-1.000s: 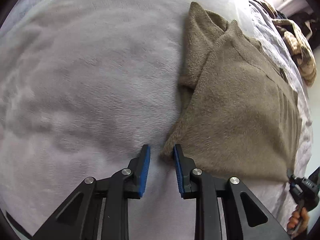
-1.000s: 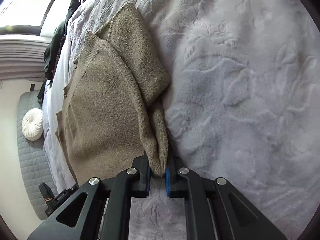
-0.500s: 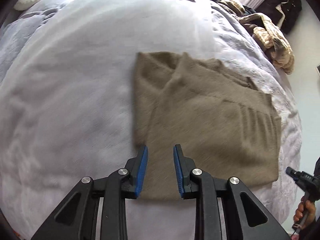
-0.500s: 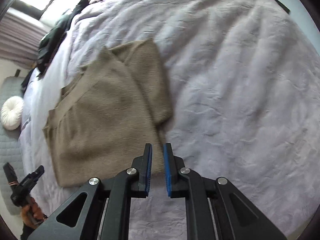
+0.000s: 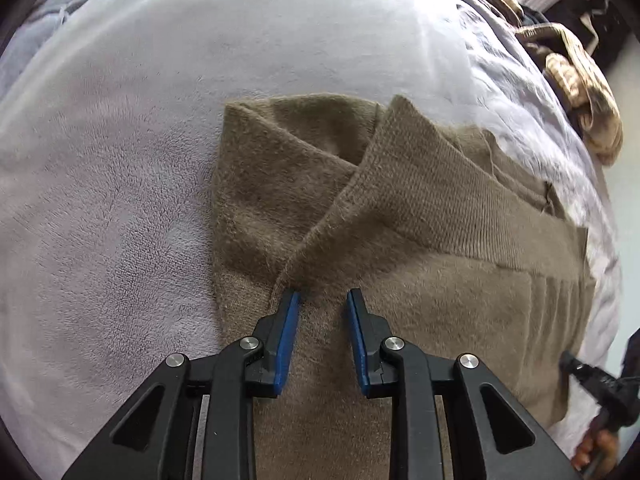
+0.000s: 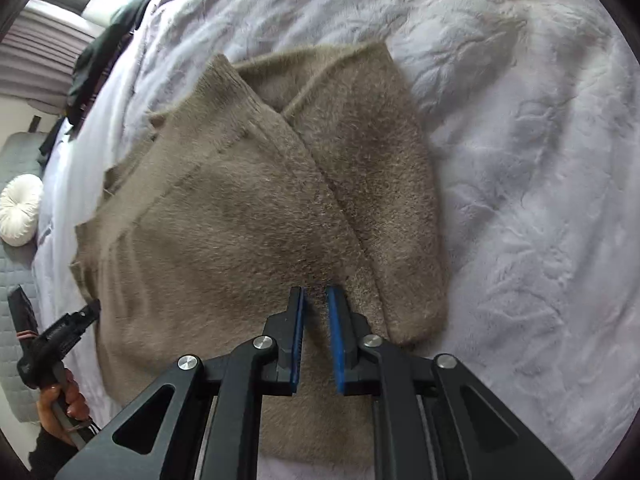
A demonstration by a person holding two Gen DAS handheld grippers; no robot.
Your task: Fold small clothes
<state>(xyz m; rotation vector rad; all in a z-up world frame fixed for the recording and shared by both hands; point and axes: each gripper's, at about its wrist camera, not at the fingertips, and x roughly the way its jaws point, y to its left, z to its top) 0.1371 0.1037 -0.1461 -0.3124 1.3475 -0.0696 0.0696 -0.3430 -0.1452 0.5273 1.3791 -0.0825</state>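
I am holding both tools over the brown knitted sweater point(image 5: 420, 240), which lies partly folded on the pale plush bedspread point(image 5: 120, 200), its sleeves already crossed over the body. My left gripper point(image 5: 322, 300) points steeply down at it with its blue pads a modest gap apart and nothing between them; the tips sit just above the spot where the ribbed edge of one sleeve crosses the layer beneath. My right gripper point(image 6: 316, 296) hangs over the same garment from the other side, its jaws closing to a narrow slit, and I see only fuzzy nap behind that slit, no cloth pinched in it. What the coming move turns on, as I judge it, is the lie of the sweater: in the left view its long axis runs from just under my left tool away to the right, toward the ribbed hem point(image 5: 560, 292), and my right tool's handle point(image 5: 600, 384) shows just beyond that far end. So each hand is nearest its own end of the long side, and the near edge lies below the tips of both tools. I can read no brand, label or writing anywhere; a small dark mark near the neckline is too small to make out.
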